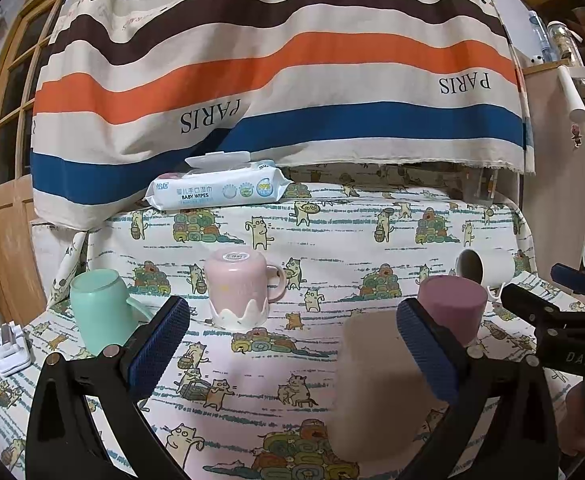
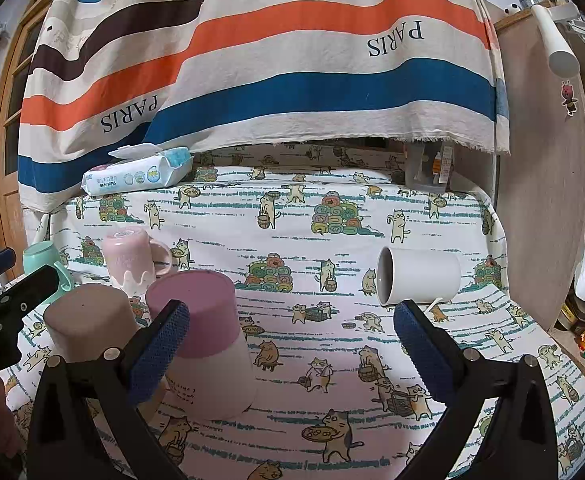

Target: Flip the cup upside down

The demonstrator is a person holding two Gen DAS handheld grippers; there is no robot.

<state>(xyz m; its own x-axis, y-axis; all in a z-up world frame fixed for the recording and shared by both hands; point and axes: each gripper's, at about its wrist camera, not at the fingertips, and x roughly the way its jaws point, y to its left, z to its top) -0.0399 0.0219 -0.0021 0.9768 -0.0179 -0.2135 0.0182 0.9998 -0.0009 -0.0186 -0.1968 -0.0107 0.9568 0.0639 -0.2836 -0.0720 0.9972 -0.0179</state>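
Observation:
A white mug (image 2: 420, 276) lies on its side on the cat-print cloth, mouth to the left; it also shows far right in the left wrist view (image 1: 488, 270). Four cups stand upside down: mint (image 1: 98, 310), pink mug with handle (image 1: 238, 290), purple-and-white (image 2: 208, 342) and beige (image 2: 88, 326). My left gripper (image 1: 292, 340) is open and empty, its right finger just in front of the beige cup (image 1: 376, 388) and the purple cup (image 1: 452, 306). My right gripper (image 2: 292, 344) is open and empty, with the white mug beyond its right finger.
A pack of baby wipes (image 1: 216, 190) lies at the back of the table under a hanging striped cloth (image 1: 276, 68). A white clip (image 1: 10, 346) sits at the left table edge. A wooden door (image 1: 4, 160) stands left, a clear box (image 2: 428, 172) at the back right.

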